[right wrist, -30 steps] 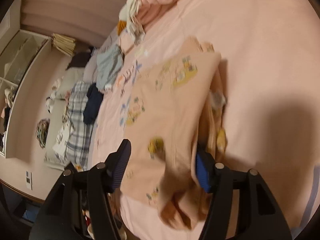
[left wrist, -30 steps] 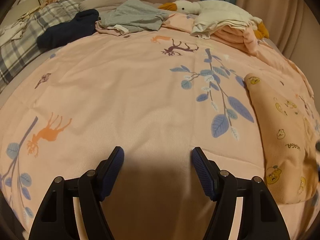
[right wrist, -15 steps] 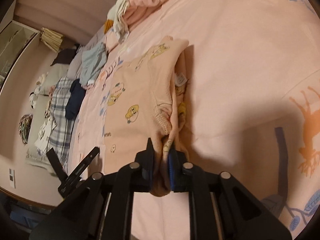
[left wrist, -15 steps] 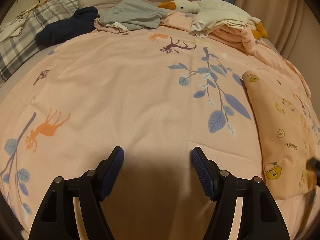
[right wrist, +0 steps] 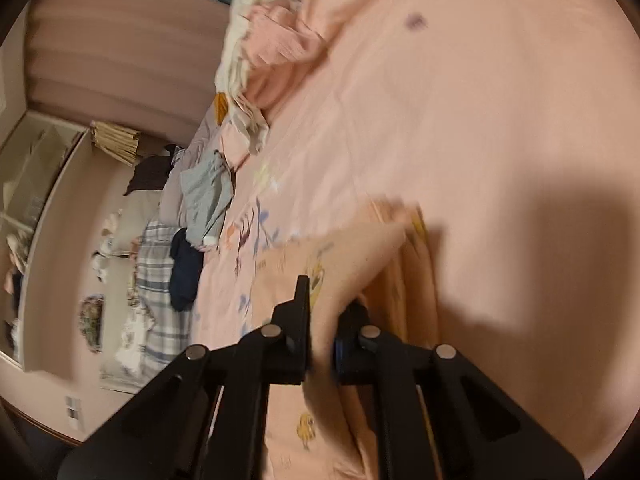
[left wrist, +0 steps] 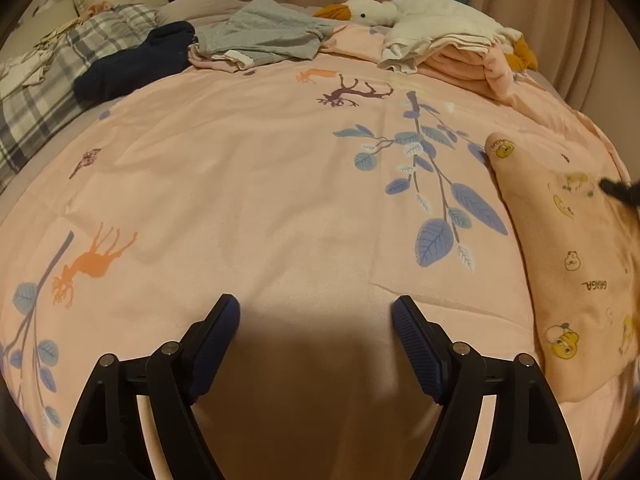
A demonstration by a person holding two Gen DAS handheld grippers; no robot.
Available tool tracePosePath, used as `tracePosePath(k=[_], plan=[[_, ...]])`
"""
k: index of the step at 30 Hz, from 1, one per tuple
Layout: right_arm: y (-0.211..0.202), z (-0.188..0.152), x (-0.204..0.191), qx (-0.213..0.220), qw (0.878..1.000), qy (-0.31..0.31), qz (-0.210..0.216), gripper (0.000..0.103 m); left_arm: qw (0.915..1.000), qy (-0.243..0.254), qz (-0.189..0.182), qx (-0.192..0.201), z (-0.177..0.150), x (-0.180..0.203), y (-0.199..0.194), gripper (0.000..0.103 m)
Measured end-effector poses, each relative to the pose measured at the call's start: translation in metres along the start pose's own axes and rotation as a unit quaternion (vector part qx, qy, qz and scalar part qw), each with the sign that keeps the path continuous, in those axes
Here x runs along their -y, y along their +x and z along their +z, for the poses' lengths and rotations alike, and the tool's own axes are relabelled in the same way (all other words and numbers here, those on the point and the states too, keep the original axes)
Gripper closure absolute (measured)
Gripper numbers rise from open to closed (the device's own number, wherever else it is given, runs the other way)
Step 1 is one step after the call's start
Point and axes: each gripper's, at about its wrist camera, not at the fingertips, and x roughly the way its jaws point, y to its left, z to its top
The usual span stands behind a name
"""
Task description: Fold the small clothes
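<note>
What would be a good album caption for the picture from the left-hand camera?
Open, empty left claw above a pink deer-and-leaf printed bedspread, with a peach cartoon-print garment at right.

Left claw (left wrist: pixel 316 320) angled downward, jaws opening, nothing between them. Right claw (right wrist: pixel 323 320) angled downward, jaws closing, pads pinching a fold of cloth.

A home bedroom: bed (left wrist: pixel 256 184) with printed duvet, goose plush toy (left wrist: pixel 420 14), strewn clothes (left wrist: pixel 260 36).
</note>
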Motion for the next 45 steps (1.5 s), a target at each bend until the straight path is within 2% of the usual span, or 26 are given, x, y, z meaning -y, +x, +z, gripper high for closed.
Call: tracePosePath(k=[1,3,5,7,8,12,15,16,18,21,22,23,24,26,27,28,29,30,31,33,34,35,38,41,42,45], plan=[[-0.001,0.004,-0.002,0.007,1.0,-0.01,-0.006,0.093,1.0,0.0,0.0,0.0,0.0,0.0,0.0,0.023],[0.001,0.013,-0.008,0.016,0.998,-0.037,-0.047,0.089,1.0,0.0,0.0,-0.001,0.001,0.001,0.001,0.022],[0.006,0.015,-0.01,0.0,0.99,-0.069,-0.121,0.086,1.0,0.002,0.002,-0.001,0.001,0.002,0.002,0.021],[0.005,0.015,-0.003,-0.018,0.981,-0.074,-0.176,0.071,1.0,0.004,0.003,-0.001,0.001,0.003,0.002,0.02],[-0.002,0.013,-0.002,-0.013,0.979,-0.073,-0.19,0.071,1.0,0.004,0.003,-0.001,0.001,0.003,0.002,0.02],[-0.04,0.008,-0.011,0.021,0.981,-0.078,-0.177,0.071,1.0,0.007,0.006,0.002,0.0,0.004,0.002,0.019],[-0.061,-0.018,-0.03,0.035,0.984,-0.122,-0.125,0.071,0.9999,0.009,0.009,0.003,0.0,0.006,0.003,0.019],[-0.061,-0.031,-0.034,0.022,0.984,-0.137,-0.11,0.071,0.9999,0.01,0.011,0.003,0.0,0.006,0.003,0.018],[-0.053,-0.063,-0.031,-0.033,0.983,-0.153,-0.092,0.073,0.9999,0.008,0.013,0.003,-0.001,0.007,0.003,0.018],[-0.04,-0.097,0.001,-0.1,0.978,-0.121,-0.134,0.079,0.9999,0.006,0.011,0.003,-0.002,0.007,0.001,0.018],[-0.044,-0.101,0.008,-0.097,0.98,-0.116,-0.131,0.085,1.0,0.007,0.006,0.001,-0.003,0.007,-0.001,0.018],[-0.051,-0.101,0.012,-0.091,0.982,-0.111,-0.119,0.085,1.0,0.009,-0.001,-0.001,-0.004,0.007,-0.002,0.018],[-0.058,-0.1,0.012,-0.089,0.984,-0.103,-0.112,0.081,0.9998,0.011,-0.016,-0.007,-0.004,0.007,-0.005,0.018],[-0.077,-0.094,0.009,-0.078,0.984,-0.096,-0.127,0.074,0.9982,0.008,-0.056,-0.018,-0.003,0.009,-0.011,0.018],[-0.082,-0.091,0.007,-0.07,0.983,-0.101,-0.134,0.06,0.9967,0.002,-0.079,-0.021,-0.002,0.009,-0.013,0.018],[-0.091,-0.089,0.004,-0.06,0.984,-0.105,-0.133,0.04,0.993,-0.01,-0.115,-0.024,0.0,0.008,-0.015,0.018],[-0.102,-0.085,0.004,-0.038,0.986,-0.107,-0.126,0.029,0.9879,-0.024,-0.15,-0.03,0.002,0.008,-0.016,0.018],[-0.108,-0.082,0.005,-0.028,0.987,-0.103,-0.118,0.011,0.9785,-0.043,-0.197,-0.045,0.007,0.009,-0.015,0.018],[-0.11,-0.076,0.007,-0.024,0.989,-0.096,-0.111,0.006,0.969,-0.06,-0.232,-0.06,0.011,0.011,-0.013,0.018],[-0.112,-0.062,0.022,-0.027,0.994,-0.06,-0.089,0.006,0.9432,-0.092,-0.304,-0.097,0.026,0.019,-0.001,0.018],[-0.106,-0.055,0.025,-0.032,0.996,-0.042,-0.078,0.006,0.9354,-0.095,-0.322,-0.113,0.035,0.026,0.009,0.018],[-0.1,-0.048,0.032,-0.044,0.997,-0.027,-0.065,0.006,0.9351,-0.092,-0.319,-0.124,0.039,0.034,0.015,0.018],[-0.065,-0.033,0.039,-0.089,0.994,-0.01,-0.058,0.009,0.9439,-0.051,-0.287,-0.156,0.052,0.062,0.038,0.018],[-0.036,-0.023,0.049,-0.128,0.991,0.017,-0.028,0.011,0.9501,0.01,-0.276,-0.144,0.06,0.091,0.042,0.018],[-0.03,-0.02,0.052,-0.135,0.99,0.029,-0.024,0.011,0.948,0.018,-0.285,-0.141,0.061,0.097,0.044,0.017],[-0.016,-0.018,0.047,-0.133,0.991,0.027,-0.008,0.011,0.9379,0.016,-0.314,-0.147,0.063,0.115,0.055,0.004]])
